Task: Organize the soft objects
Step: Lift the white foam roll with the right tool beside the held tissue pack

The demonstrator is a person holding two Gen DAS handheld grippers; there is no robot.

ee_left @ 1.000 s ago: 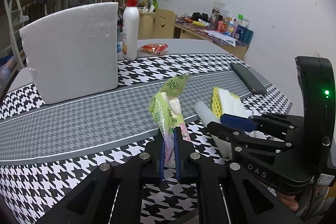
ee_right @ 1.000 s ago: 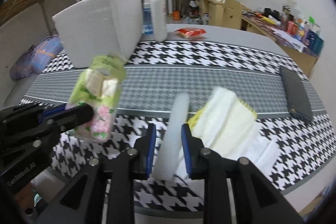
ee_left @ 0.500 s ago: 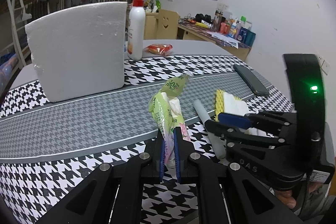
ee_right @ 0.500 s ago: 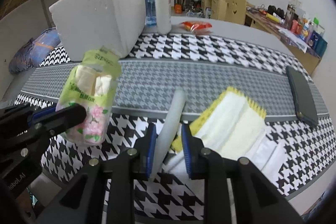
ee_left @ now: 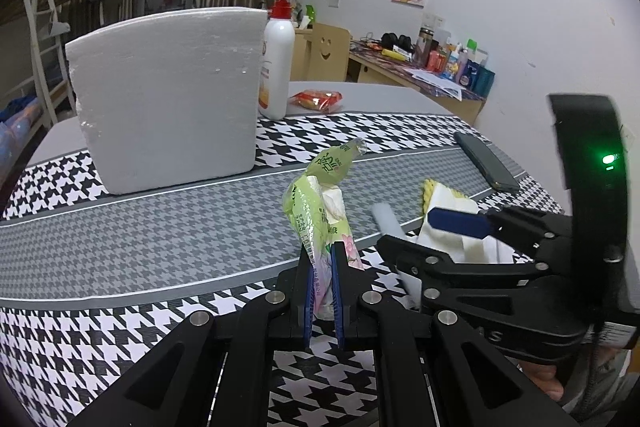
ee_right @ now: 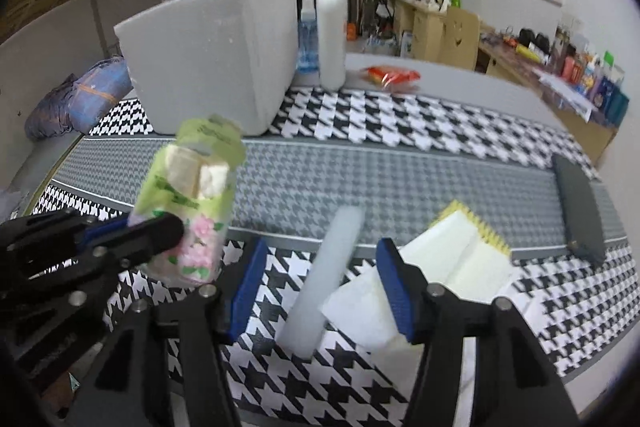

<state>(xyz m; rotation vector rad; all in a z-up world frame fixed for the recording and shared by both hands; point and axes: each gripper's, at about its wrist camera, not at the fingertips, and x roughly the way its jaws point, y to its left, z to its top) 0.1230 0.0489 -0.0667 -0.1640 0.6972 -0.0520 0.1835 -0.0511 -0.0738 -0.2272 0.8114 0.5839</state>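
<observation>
A counter (ee_right: 400, 131) covered in black-and-white houndstooth cloth fills a cluttered room. The left tool (ee_left: 323, 293) is clamped tight on a green tissue pack (ee_left: 320, 203), holding it upright above the cloth. The right tool (ee_right: 324, 291) is opening; a white foam tube (ee_right: 326, 275) lies loose between its blue pads, beside a folded yellow-edged cloth (ee_right: 456, 255). A white foam box (ee_right: 216, 55) stands farther back.
</observation>
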